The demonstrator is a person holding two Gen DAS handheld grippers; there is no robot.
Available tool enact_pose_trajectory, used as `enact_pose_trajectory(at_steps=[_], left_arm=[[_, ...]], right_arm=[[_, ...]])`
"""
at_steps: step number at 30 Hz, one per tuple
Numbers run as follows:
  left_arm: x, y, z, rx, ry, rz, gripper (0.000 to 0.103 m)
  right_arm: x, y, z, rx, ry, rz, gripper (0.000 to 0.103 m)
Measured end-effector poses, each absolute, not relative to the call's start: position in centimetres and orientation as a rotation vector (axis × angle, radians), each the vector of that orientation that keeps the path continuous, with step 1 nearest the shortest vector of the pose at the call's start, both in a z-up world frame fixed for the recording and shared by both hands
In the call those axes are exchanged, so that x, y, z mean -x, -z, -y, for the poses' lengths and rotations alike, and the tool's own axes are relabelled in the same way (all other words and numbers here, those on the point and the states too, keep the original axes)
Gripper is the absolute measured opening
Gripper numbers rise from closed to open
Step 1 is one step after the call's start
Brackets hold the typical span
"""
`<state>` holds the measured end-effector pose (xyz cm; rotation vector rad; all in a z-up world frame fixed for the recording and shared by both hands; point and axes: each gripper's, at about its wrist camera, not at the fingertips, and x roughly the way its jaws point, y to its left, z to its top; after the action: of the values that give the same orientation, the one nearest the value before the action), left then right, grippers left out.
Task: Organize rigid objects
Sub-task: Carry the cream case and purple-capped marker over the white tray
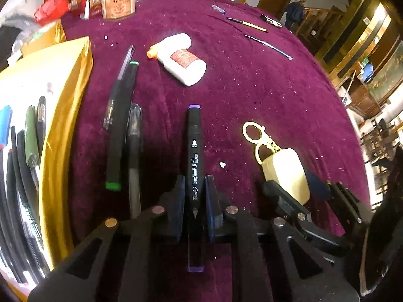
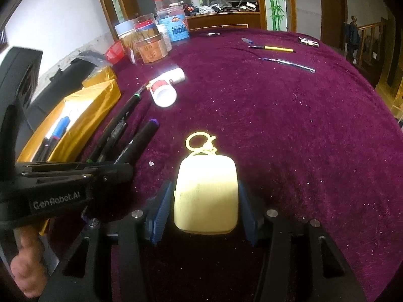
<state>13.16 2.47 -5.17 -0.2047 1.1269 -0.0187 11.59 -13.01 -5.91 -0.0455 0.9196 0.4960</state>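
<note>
The purple-capped marker (image 1: 194, 176) lay on the maroon cloth (image 1: 264, 95) between the left gripper (image 1: 194, 196) pads, apparently clamped; the pale case (image 2: 206, 198) sat between the right gripper (image 2: 205, 209), whose pads stood just clear. Judged step: pick-up; next, lifting towards the gold box (image 1: 60, 105). Only the right view showed the hand (image 2: 27, 264).

The counter (image 1: 252, 88) wears a dark red cloth that looks soft and fuzzy, like velvet, with tiny white bits stuck in it. The marker (image 1: 194, 156) is smooth black plastic with a dull shine. The glue bottle (image 1: 183, 60) is glossy white plastic with a paper label. The box (image 1: 65, 115) at the left edge is shiny gold foil. The pale case (image 2: 206, 198) looks smooth and a bit shiny, and its clip (image 1: 254, 136) shines like gold metal. The tongs (image 1: 194, 191) are matt black plastic with ridged blue pads (image 2: 161, 211).
</note>
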Motion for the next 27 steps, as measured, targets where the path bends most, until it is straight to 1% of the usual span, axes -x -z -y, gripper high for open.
enact_pose_trajectory(at_steps=[3,6,9,11,15,22,27], left_arm=[[-11.8,4.9,-2.5,0.202,0.014,-1.102,0.012],[-10.2,4.2,-3.4,0.286,0.077,-1.098,0.012],[-7.7,1.8,-5.2,0.348,0.073,-1.047,0.012],[-6.0,0.0,-7.0,0.377,0.063,-0.999,0.012],[-3.3,-2.3,-11.5,0.428,-0.007,-0.932,0.012],[-0.5,-3.0,-20.4,0.511,-0.216,-0.867,0.012],[0.9,-1.1,-24.6,0.566,-0.312,-0.884,0.012]], right_arm=[[-11.4,5.9,13.1,0.050,-0.477,-0.913,0.041],[-11.4,5.6,14.0,0.000,-0.492,-0.897,0.041],[-10.6,4.7,15.2,-0.067,-0.540,-0.827,0.041],[-10.5,4.5,15.6,-0.107,-0.563,-0.824,0.041],[-10.6,3.9,15.7,-0.309,-0.703,-0.858,0.041],[-8.6,-1.6,8.3,-0.240,-0.880,-0.775,0.041],[-8.1,-2.6,1.2,-0.160,-0.998,-0.781,0.041]])
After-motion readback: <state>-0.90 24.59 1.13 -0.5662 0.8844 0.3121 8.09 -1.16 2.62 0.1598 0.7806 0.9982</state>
